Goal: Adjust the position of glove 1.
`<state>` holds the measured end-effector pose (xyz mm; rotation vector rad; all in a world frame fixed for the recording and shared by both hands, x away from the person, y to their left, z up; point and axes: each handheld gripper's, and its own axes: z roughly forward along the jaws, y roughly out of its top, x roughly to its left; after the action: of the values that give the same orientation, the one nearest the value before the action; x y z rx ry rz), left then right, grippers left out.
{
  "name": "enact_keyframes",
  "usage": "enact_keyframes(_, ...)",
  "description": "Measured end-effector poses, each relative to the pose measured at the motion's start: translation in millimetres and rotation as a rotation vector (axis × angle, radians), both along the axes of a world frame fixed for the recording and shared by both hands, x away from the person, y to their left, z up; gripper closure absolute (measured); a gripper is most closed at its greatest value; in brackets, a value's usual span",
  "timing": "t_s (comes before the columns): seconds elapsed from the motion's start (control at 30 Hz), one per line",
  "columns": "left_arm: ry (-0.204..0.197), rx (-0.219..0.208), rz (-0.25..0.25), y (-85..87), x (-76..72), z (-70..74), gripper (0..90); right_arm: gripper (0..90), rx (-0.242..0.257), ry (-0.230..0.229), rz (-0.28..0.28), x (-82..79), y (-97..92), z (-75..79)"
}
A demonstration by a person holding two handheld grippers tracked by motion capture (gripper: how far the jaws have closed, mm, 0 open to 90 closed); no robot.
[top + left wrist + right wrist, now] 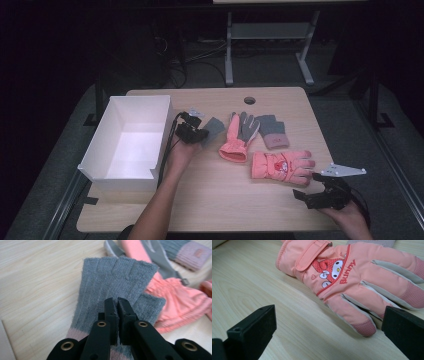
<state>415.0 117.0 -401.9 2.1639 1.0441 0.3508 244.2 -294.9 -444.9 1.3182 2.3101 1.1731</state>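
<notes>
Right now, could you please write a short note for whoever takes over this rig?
Left gripper: jaws pinched on the grey knit glove, beside the white box.
Right gripper: open, holding nothing, near the fingertips of the pink bunny glove.
On the table: a second pink glove and another grey knit glove.
Done: nothing in the box.
Left, probably: move all four gloves into it.

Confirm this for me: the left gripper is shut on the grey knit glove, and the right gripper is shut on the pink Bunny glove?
Half right. The left gripper is shut on the grey knit glove, but the right gripper is open; the right gripper view shows it short of the pink Bunny glove, not touching.
</notes>
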Motion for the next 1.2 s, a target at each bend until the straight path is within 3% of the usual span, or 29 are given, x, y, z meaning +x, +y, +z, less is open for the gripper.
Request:
enact_keyframes(0.07,0.003,0.019,-0.037,-1.5,-10.9,6.6,86.9,0.0,0.000,-0.004,0.001,0.0,0.1,0.1)
enact_keyframes(0.33,0.004,0.022,-0.110,0.8,-40.3,14.4,87.0,0.0,-0.002,-0.001,-0.007,0.9,-0.1,-0.3)
enact_keyframes(0.57,0.029,-0.005,-0.189,-4.4,-76.7,14.3,86.9,0.0,-0.003,-0.003,-0.008,0.9,0.8,0.0)
enact_keyframes(0.6,0.029,-0.005,-0.189,-4.4,-76.7,14.3,86.9,0.0,-0.005,-0.002,-0.010,1.1,0.6,-0.1)
enact_keyframes(0.83,0.080,-0.021,-0.266,-13.1,-109.4,0.3,86.9,0.0,-0.001,-0.003,-0.007,0.8,1.8,0.6)
enact_keyframes(1.2,0.133,0.005,-0.305,-28.4,-125.3,-20.6,86.8,0.0,-0.008,-0.026,0.053,16.4,19.0,5.0)
